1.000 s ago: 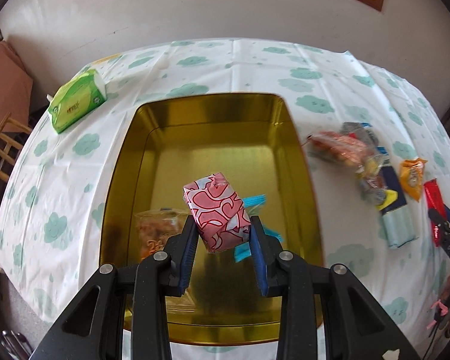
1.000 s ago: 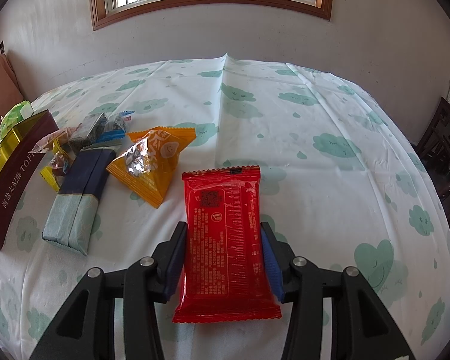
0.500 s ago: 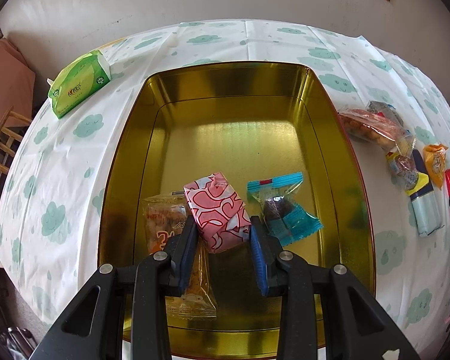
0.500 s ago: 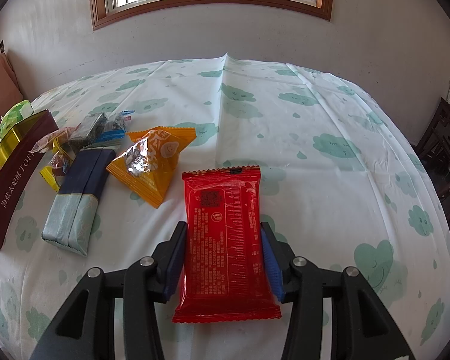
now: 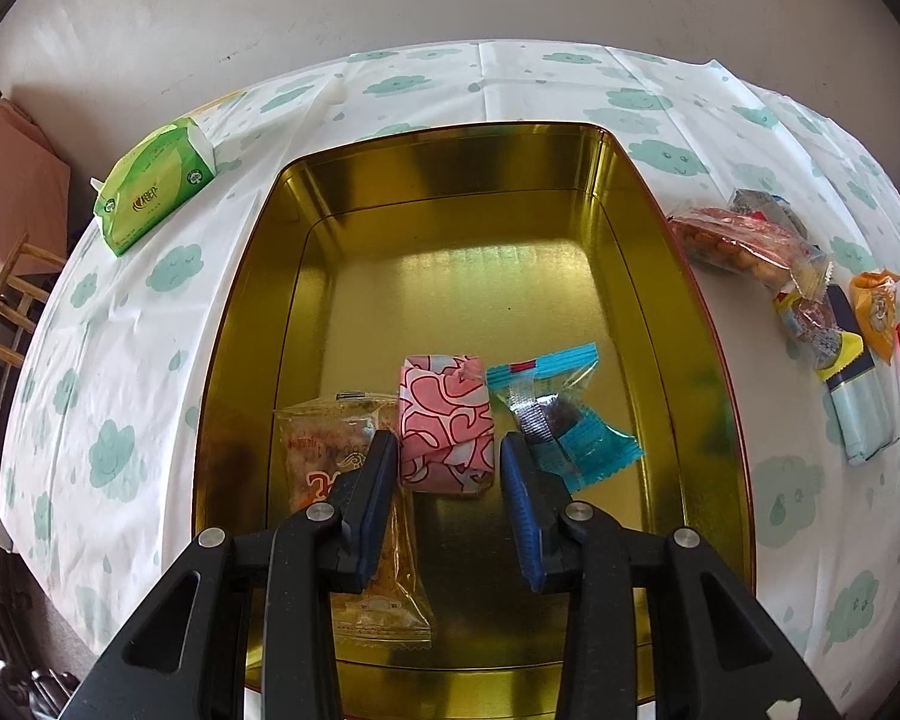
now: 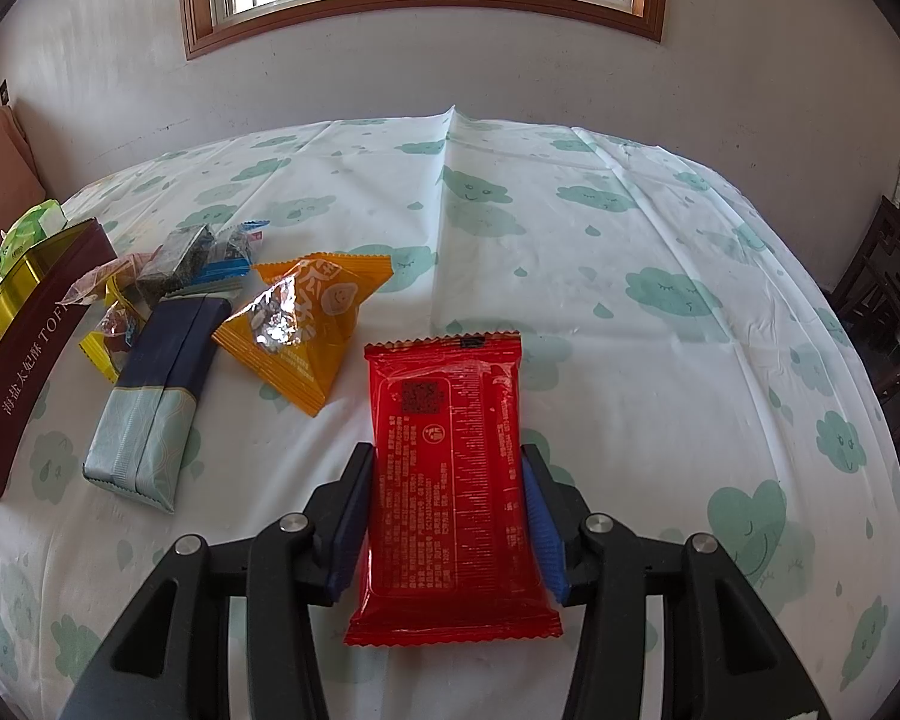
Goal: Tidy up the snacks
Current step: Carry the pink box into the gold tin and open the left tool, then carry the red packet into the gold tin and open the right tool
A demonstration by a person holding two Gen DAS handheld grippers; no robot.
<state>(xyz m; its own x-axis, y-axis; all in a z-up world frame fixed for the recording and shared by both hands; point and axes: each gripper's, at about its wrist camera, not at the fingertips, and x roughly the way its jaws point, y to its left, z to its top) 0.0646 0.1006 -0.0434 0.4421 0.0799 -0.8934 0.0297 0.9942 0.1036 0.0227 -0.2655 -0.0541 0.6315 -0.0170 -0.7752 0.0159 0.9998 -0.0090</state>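
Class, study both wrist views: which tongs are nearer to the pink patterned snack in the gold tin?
Left. The left tongs straddle the pink patterned snack inside the gold tin. The right tongs are outside the tin, flanking the red packet on the tablecloth.

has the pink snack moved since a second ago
Yes. The pink snack went down from above the gold tin to its floor, between two packets; the left hand-held gripper has opened.
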